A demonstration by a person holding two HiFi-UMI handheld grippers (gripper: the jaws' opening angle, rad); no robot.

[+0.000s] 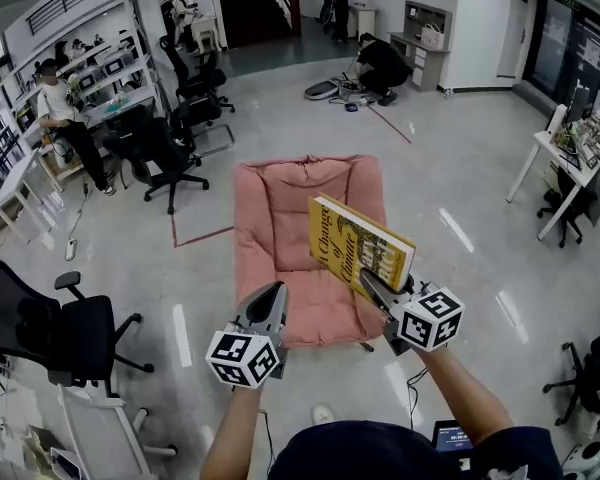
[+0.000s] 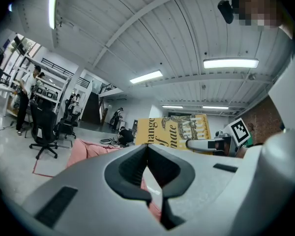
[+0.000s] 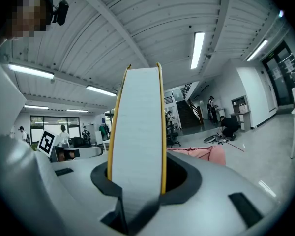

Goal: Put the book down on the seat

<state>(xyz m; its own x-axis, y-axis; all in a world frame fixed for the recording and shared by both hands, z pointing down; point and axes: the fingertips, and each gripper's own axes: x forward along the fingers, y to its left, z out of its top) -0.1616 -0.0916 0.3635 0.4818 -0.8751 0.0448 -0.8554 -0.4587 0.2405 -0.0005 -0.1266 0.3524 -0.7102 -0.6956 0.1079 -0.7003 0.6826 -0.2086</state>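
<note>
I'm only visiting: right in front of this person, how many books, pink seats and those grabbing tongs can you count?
Book: 1, clamped in the right tongs
Pink seat: 1
Tongs: 2, the right tongs and the left tongs, which are shut on nothing
Total: 4

a yellow cover with dark lettering and a dark-and-pale illustration is shown on the book (image 1: 360,246); its page edge is seen as pale grey-white between yellow borders. the seat (image 1: 280,218) is coloured salmon pink. the left gripper (image 1: 276,296) and right gripper (image 1: 368,282) are finished in grey with black pads, each bearing a white cube printed with black squares. a red line (image 1: 205,236) is marked on the pale grey floor (image 1: 460,168) at 9 o'clock of the seat.
</note>
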